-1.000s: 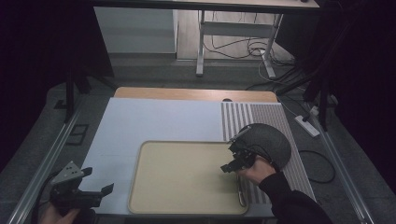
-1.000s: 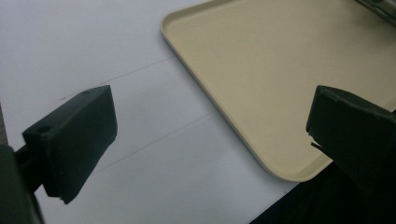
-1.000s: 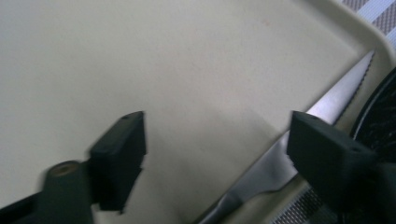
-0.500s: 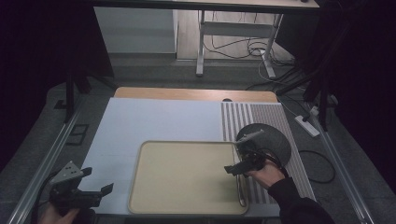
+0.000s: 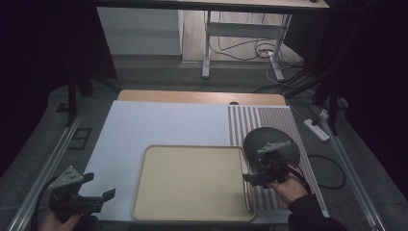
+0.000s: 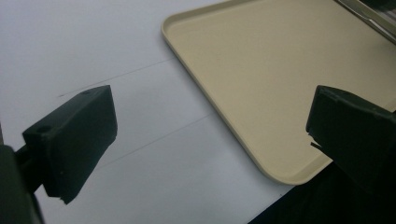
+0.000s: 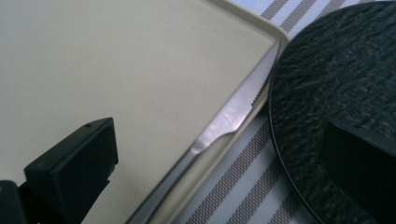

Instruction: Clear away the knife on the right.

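Steel glints along the right rim of the beige tray (image 5: 192, 182): a table knife (image 7: 224, 122) lies on that edge, blade toward the far end, just beside a dark round plate (image 5: 270, 143) that sits on the striped mat (image 5: 269, 120). A second ago the right gripper (image 5: 251, 178) was over the plate; now it has drawn back toward the near edge of the table (image 5: 154, 125), and its fingers (image 7: 74, 158) have just been opening, with nothing pinched between them, the knife lying loose beyond. To my eye that means the plate has been put down and let go, so the place setting is coming together beside the tray. At the near left corner the left gripper (image 5: 103, 197) hovers over the white sheet, fingers (image 6: 77, 135) spread wide and empty, apparently waiting its turn.
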The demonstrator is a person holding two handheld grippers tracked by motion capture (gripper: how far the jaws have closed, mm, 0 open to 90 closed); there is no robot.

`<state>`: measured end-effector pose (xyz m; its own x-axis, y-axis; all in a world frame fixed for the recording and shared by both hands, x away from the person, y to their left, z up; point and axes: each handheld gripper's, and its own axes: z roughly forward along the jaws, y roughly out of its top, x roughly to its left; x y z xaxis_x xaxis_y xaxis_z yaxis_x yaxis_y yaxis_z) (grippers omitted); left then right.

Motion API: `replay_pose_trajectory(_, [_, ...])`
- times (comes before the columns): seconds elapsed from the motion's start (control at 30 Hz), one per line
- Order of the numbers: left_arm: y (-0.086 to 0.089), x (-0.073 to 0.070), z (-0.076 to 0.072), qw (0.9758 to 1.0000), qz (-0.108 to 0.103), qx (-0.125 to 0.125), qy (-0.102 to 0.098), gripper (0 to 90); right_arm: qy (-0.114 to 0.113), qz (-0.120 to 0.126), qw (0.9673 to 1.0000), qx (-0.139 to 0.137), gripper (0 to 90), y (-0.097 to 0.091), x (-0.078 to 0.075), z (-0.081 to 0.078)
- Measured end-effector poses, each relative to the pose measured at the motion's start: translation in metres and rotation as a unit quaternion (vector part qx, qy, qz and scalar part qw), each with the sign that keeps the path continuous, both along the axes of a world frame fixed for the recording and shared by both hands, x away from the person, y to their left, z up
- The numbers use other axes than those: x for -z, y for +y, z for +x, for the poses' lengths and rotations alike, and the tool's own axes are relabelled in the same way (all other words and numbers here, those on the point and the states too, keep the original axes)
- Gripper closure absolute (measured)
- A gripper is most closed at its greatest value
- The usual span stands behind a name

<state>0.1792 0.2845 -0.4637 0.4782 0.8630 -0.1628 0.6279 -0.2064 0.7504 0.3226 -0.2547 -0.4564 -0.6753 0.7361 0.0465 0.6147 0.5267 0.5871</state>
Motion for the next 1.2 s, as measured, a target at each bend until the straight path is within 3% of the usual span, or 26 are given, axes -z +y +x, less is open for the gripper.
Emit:
replay_pose_trajectory(0.2, [0.000,0.000,0.000,1.0000,-0.001,-0.001,0.000,2.4,-0.019,0.005,0.9998,0.007,0.0,-0.014,-0.003,-0.013])
replay_pose_trajectory(0.47, [0.000,0.000,0.000,1.0000,-0.001,-0.002,0.000,2.4,-0.022,0.011,0.9991,0.036,0.0,-0.032,-0.001,-0.026])
replay_pose_trajectory(0.63, [0.000,0.000,0.000,1.0000,0.000,-0.002,0.001,2.4,-0.027,0.029,0.9978,0.054,0.0,-0.042,-0.004,-0.033])
replay_pose_trajectory(0.93, [-0.001,0.000,0.000,1.0000,0.005,-0.001,0.000,2.4,-0.040,0.041,0.9963,0.064,0.0,-0.053,-0.010,-0.044])
replay_pose_trajectory(1.2, [-0.002,0.000,0.000,1.0000,0.009,-0.002,-0.001,2.4,-0.046,0.036,0.9955,0.074,0.0,-0.060,-0.013,-0.051])
